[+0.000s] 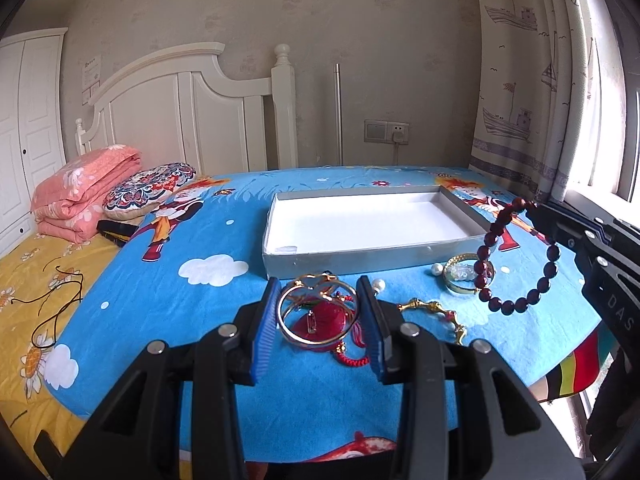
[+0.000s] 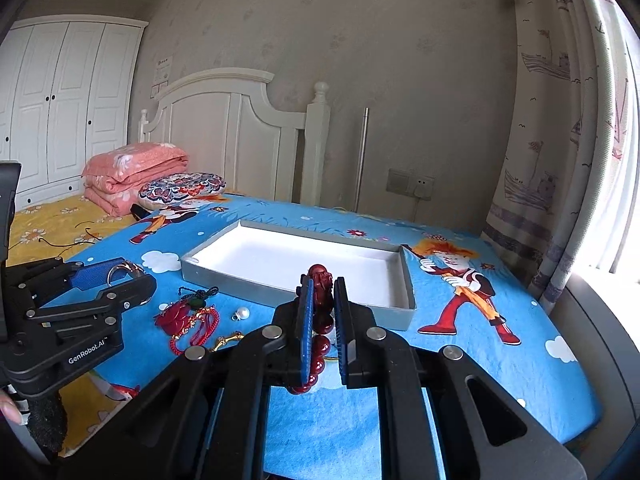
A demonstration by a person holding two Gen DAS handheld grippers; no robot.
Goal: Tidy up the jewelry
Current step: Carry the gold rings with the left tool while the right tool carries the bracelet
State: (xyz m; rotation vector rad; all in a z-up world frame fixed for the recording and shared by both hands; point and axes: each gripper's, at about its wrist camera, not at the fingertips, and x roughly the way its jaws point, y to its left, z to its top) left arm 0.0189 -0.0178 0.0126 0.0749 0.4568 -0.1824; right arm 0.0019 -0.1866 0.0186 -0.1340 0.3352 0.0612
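Observation:
My right gripper (image 2: 322,285) is shut on a dark red bead bracelet (image 2: 320,344), held above the blue cloth; the bracelet (image 1: 516,260) hangs from the right gripper (image 1: 534,206) in the left wrist view. My left gripper (image 1: 318,284) holds gold bangles (image 1: 316,312) between its blue pads, above a red pendant with cord (image 1: 332,320). The left gripper also shows in the right wrist view (image 2: 116,272). An empty grey box with white lining (image 1: 276,208) (image 2: 296,288) lies behind the jewelry.
On the cloth lie a gold ring bangle (image 1: 460,274), two pearls (image 1: 437,269), a gold chain piece (image 1: 436,310) and red cord jewelry (image 2: 188,320). A folded pink quilt (image 1: 84,192), a patterned cushion (image 1: 152,188) and a black cord (image 1: 52,304) lie at the left.

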